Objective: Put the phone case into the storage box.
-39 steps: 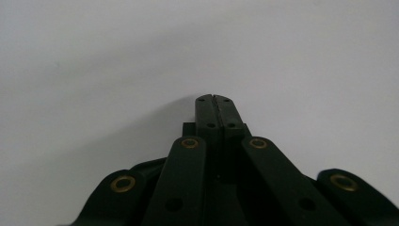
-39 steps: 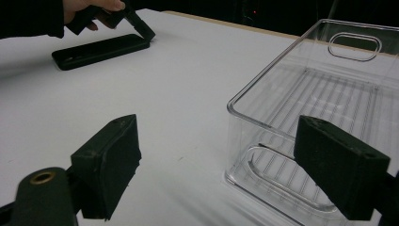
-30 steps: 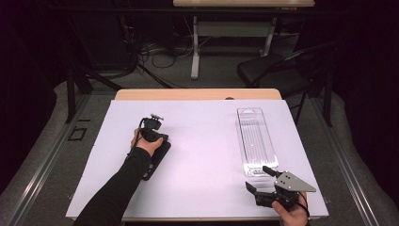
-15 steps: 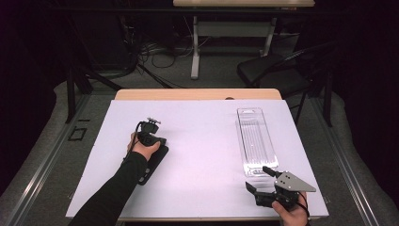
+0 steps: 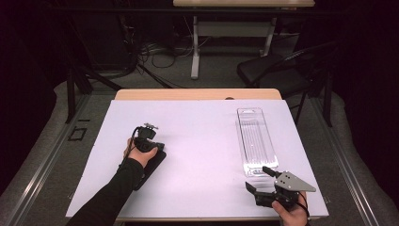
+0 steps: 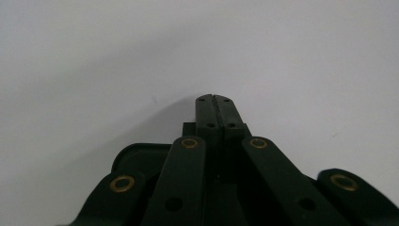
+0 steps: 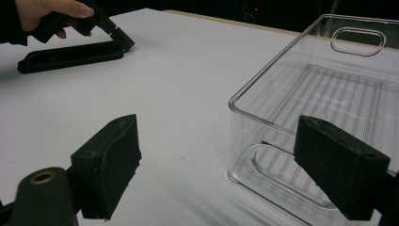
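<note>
Pressing down on a flat black remote-like object (image 5: pixel 149 167) at the table's (image 5: pixel 207 141) left side with left gripper (image 6: pixel 217 100), jaws fully closed on nothing; right gripper (image 5: pixel 262 180) wide apart, empty, just before clear plastic bin (image 5: pixel 256 141); nothing binned yet, pickup and transfer apparently left

The person's left forearm wore a long black sleeve (image 5: pixel 110 195) reaching to the wrist, with the hand (image 5: pixel 137 154) bare beyond it. The matte black plastic left gripper (image 6: pixel 217 101) had flat link arms pinned with brass-ringed rivets, and small screw holes dotted its two jaws. The black right gripper (image 5: pixel 259 179) carried a grey three-cornered metal plate (image 5: pixel 292 181) on top, marked by small dark holes, and its jaws ended in blocky black pads (image 7: pixel 114 157).
</note>
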Motion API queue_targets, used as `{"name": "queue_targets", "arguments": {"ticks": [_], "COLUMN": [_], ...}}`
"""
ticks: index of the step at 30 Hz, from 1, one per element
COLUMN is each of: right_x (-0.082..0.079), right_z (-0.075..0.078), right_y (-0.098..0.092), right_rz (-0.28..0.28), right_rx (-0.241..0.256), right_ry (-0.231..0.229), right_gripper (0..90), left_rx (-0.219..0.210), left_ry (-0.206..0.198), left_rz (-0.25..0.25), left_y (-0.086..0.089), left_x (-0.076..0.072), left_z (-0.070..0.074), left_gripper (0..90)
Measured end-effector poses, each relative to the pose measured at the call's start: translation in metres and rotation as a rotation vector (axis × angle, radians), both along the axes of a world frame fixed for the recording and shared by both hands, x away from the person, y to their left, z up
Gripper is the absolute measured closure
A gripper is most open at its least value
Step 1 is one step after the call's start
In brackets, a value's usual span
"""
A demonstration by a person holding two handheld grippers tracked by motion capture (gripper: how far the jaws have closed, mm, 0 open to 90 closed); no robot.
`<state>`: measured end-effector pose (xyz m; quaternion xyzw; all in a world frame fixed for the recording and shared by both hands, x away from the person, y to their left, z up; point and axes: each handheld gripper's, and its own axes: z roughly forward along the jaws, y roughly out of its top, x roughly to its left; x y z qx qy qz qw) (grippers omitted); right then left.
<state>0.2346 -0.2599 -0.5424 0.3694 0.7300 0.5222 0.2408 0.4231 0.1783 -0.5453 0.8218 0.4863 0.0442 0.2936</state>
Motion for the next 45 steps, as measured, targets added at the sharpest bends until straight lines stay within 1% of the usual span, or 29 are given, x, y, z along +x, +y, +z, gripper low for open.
{"name": "queue_targets", "arguments": {"ticks": [14, 21, 24, 25, 29, 31, 32, 33, 34, 35, 36, 37, 38, 40, 41, 42, 43, 45], "right_x": [0.000, 0.000, 0.000, 0.000, 0.000, -0.001, -0.001, -0.001, -0.001, -0.001, -0.001, -0.001, -0.001, -0.001, -0.001, -0.001, -0.001, -0.001], "right_z": [0.000, 0.000, 0.000, 0.000, 0.000, 0.000, 0.001, 0.001, 0.001, 0.001, 0.001, 0.001, 0.001, 0.001, 0.001, 0.001, 0.001, 0.001], "right_y": [0.000, 0.000, 0.000, 0.000, 0.000, 0.000, 0.000, 0.000, 0.001, 0.001, 0.001, 0.001, 0.001, 0.001, 0.001, 0.001, 0.001, 0.001], "right_rz": [0.004, 0.001, 0.002, 0.002, 0.003, 0.002, 0.007, 0.007, 0.005, 0.006, 0.006, 0.009, 0.009, 0.009, 0.008, 0.008, 0.007, 0.006], "right_rx": [0.004, 0.002, 0.003, 0.001, 0.000, -0.003, -0.003, -0.003, 0.000, -0.004, -0.004, -0.009, -0.009, -0.010, -0.010, -0.010, -0.008, -0.008], "right_ry": [0.004, 0.003, 0.002, 0.000, -0.002, -0.006, -0.008, -0.008, -0.015, -0.011, -0.011, -0.010, -0.009, -0.009, -0.009, -0.010, -0.009, -0.009], "right_gripper": [14.5, 14.5, 14.5, 14.5, 14.5, 14.5, 14.5, 14.5, 14.5, 14.5, 14.5, 14.5, 14.5, 14.5, 14.5, 14.5, 14.5, 14.5], "left_rx": [-0.006, -0.012, -0.027, -0.038, -0.045, -0.048, -0.050, -0.050, -0.060, -0.071, -0.071, -0.079, -0.087, -0.089, -0.096, -0.096, -0.106, -0.105], "left_ry": [0.005, 0.004, -0.007, -0.011, -0.025, -0.032, -0.043, -0.043, -0.049, -0.050, -0.050, -0.054, -0.065, -0.076, -0.077, -0.077, -0.076, -0.080], "left_rz": [-0.021, -0.019, -0.017, -0.020, -0.027, -0.035, -0.040, -0.040, -0.051, -0.058, -0.058, -0.062, -0.068, -0.074, -0.076, -0.076, -0.086, -0.090], "left_y": [0.002, 0.004, 0.004, 0.005, 0.005, 0.006, 0.006, 0.006, 0.006, 0.007, 0.007, 0.007, 0.007, 0.007, 0.008, 0.008, 0.010, 0.010], "left_x": [-0.013, -0.013, -0.014, -0.015, -0.018, -0.021, -0.023, -0.023, -0.026, -0.028, -0.028, -0.030, -0.032, -0.035, -0.037, -0.037, -0.040, -0.041], "left_z": [0.000, 0.000, 0.002, 0.005, 0.009, 0.011, 0.014, 0.014, 0.017, 0.019, 0.019, 0.020, 0.023, 0.026, 0.028, 0.028, 0.032, 0.034], "left_gripper": [90.0, 88.5, 88.0, 86.1, 81.7, 78.1, 75.6, 74.2, 71.1, 68.9, 65.4, 65.4, 62.2, 57.9, 51.9, 50.5, 49.9, 47.4]}}
